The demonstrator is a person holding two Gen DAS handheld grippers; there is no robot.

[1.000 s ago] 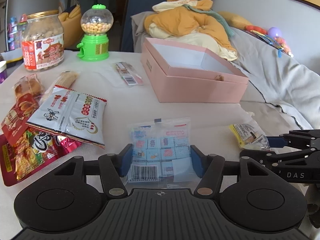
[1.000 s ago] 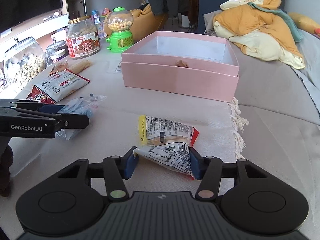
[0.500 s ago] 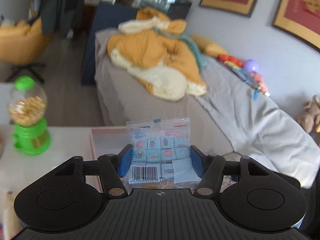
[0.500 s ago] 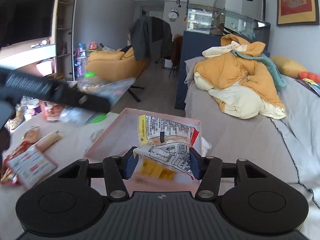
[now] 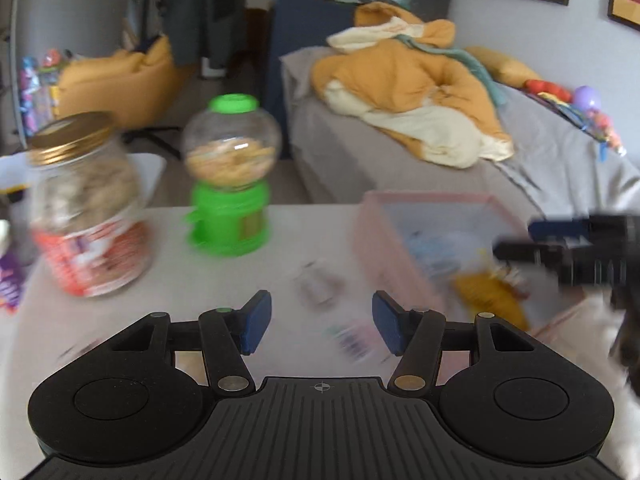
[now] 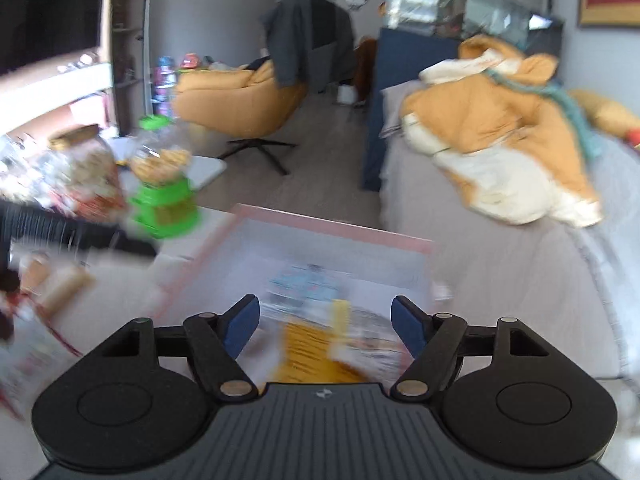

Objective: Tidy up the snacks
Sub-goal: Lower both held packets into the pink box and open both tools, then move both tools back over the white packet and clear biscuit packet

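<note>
My left gripper (image 5: 322, 320) hangs over the table left of the pink box (image 5: 400, 200); its jaws are closing with nothing between them. In the box lie the blue-squared packet (image 5: 434, 250) and a yellow snack packet (image 5: 486, 300), both blurred. My right gripper (image 6: 326, 328) is above the pink box (image 6: 332, 226), its jaws opening. The yellow and white packet (image 6: 320, 344) shows below them, loose from the pads, next to the blue-squared packet (image 6: 308, 280). In the left wrist view the right gripper (image 5: 520, 238) juts in over the box from the right.
A gold-lidded snack jar (image 5: 88, 208) and a green gumball dispenser (image 5: 228, 176) stand at the table's far left. Small wrapped snacks (image 5: 316, 284) lie ahead of the left gripper, more packets (image 6: 60, 284) at the left. A grey sofa with an orange blanket (image 5: 412, 92) stands behind.
Both grippers carried their packets up and over to the pink box and let them go. The left gripper has since swung back left towards the jar, empty.
</note>
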